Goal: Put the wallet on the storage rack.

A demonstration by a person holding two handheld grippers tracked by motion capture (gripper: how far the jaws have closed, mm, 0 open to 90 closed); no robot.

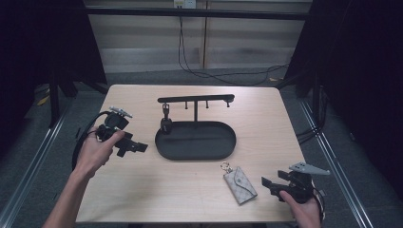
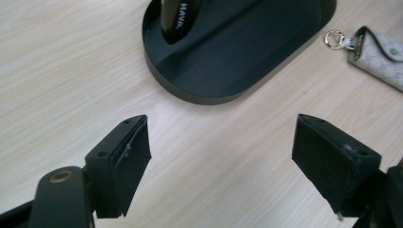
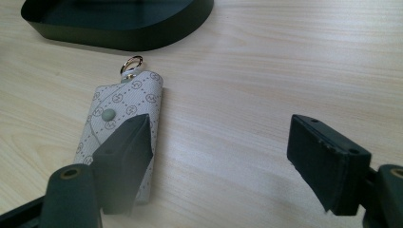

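A pale patterned key pouch [image 1: 240,185] with a gold ring [image 1: 225,166] lies flat on the wooden table, in front of a black oval tray [image 1: 223,147]. The tray carries a T-shaped hanger bar [image 1: 196,99], and a dark key fob [image 1: 166,124] hangs from it over the tray's left end. My right gripper [image 1: 267,184] is held open just right of the pouch; in the right gripper view its left jaw overlaps the pouch [image 3: 124,109]. My left gripper [image 1: 135,148] is open and empty, left of the tray [image 2: 228,57].
The table [image 1: 142,190] is bare light wood around the tray and pouch. Beyond its far edge lie black cables [image 1: 209,73] on the floor. Metal rails [image 1: 33,161] run along both sides of the table.
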